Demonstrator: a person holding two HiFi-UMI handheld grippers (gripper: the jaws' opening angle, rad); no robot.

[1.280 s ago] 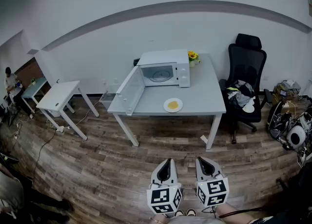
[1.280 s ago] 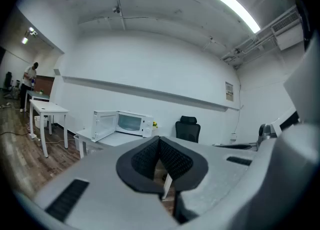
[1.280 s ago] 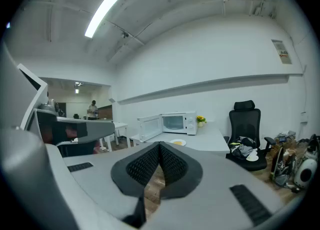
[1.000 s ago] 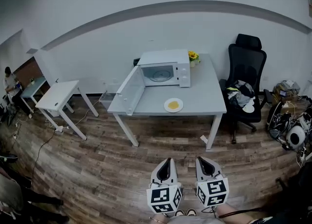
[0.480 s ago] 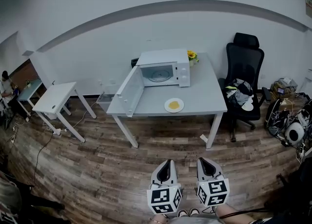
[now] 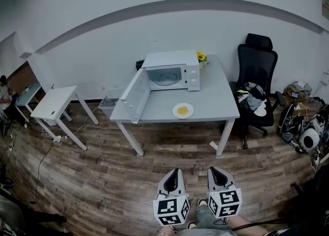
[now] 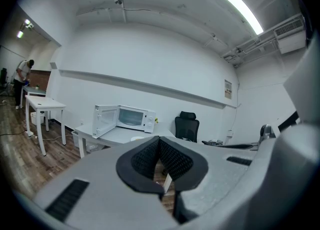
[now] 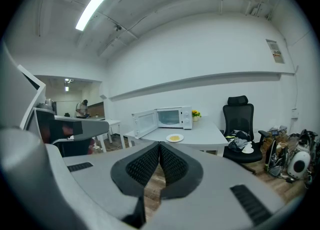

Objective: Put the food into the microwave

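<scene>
The grey left gripper [image 6: 174,171] and right gripper [image 6: 216,170], each with black pads pressed together on nothing, hung over brown wood-plank floor [image 6: 123,173], with open boards between them and the grey rectangular table [image 6: 218,104]. On it a round white plate [image 6: 175,110] of yellow food [image 6: 182,110] sat before the white microwave [image 6: 172,60], whose door [image 6: 134,95] stood open leftward. A cluttered black office chair [image 6: 257,65] flanked the table's right end.
</scene>
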